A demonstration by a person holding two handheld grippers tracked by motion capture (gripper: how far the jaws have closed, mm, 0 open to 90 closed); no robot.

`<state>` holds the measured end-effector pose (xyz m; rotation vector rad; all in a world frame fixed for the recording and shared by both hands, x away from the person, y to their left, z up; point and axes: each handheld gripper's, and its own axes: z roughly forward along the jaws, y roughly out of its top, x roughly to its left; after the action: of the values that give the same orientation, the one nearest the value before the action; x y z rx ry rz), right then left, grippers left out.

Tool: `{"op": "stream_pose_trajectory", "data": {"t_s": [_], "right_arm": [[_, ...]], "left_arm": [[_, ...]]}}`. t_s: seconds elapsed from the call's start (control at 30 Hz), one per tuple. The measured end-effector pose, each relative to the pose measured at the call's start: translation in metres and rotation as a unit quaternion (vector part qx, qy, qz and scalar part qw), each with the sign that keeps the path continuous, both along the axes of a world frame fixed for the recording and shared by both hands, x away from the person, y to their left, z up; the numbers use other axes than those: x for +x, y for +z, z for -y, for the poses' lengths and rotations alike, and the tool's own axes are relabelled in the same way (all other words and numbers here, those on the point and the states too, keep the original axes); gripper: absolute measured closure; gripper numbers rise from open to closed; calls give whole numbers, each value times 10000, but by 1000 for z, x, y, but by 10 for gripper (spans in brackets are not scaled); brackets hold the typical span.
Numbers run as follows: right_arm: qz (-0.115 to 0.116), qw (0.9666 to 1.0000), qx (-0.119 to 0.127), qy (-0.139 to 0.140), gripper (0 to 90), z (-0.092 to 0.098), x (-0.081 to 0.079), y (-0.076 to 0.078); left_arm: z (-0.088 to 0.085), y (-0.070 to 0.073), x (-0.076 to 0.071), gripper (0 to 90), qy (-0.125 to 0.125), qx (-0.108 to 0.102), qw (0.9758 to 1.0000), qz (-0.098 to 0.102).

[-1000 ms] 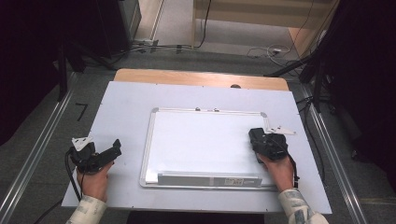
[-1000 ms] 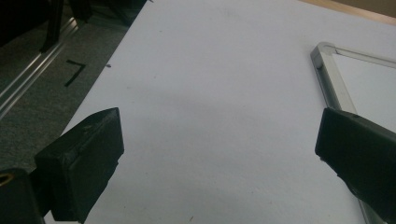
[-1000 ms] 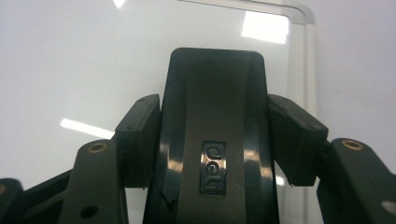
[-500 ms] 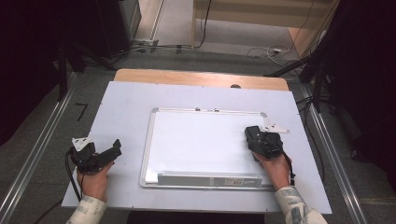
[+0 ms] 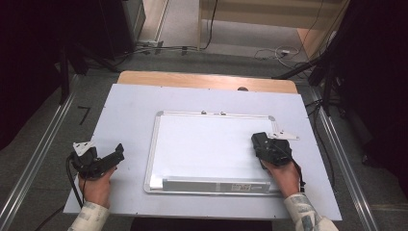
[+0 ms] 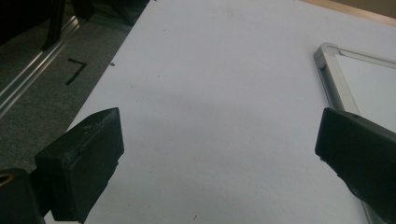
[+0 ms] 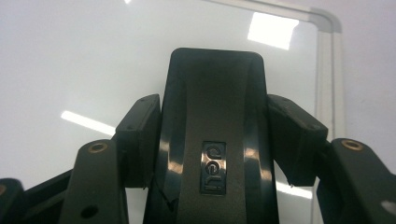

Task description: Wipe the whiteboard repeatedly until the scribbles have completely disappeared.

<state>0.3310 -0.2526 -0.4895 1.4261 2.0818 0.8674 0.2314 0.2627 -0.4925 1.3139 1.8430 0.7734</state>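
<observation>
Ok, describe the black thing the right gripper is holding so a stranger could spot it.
Find the whiteboard lying flat mid-table. Over its right part the right gripper is shut on a whiteboard eraser: a glossy black, round-cornered block with a small silver logo plate, the one loose item on the white surface.

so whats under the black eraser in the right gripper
The whiteboard: its glossy white face lies beneath the black eraser held by the right gripper. The patch directly under it is covered.

Eraser [image 7: 215,154] badge reads "deli"; floor mark [image 5: 82,114] looks like "7".
</observation>
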Motion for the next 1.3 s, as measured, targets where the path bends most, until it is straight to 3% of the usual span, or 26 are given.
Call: {"op": "stream_pose_trajectory", "data": {"t_s": [0.1,0.27,0.63,0.97,1.3], "right_arm": [[-14,10000,37,69,376,3,-3,0],[-22,9991,103,-403,376,14,12,0],[-18,9975,163,-689,375,15,40,1],[-5,9978,168,-642,375,1,57,1],[-13,9995,112,-298,375,-15,46,1]], "left_arm": [[1,1,-1,11,-25,12,10000,6],[0,0,-2,11,-5,-6,10000,3],[-1,0,-1,11,28,-18,10000,1],[-2,-1,-1,11,37,-26,10000,-27],[-3,-1,-1,11,28,-52,10000,-11]]}}
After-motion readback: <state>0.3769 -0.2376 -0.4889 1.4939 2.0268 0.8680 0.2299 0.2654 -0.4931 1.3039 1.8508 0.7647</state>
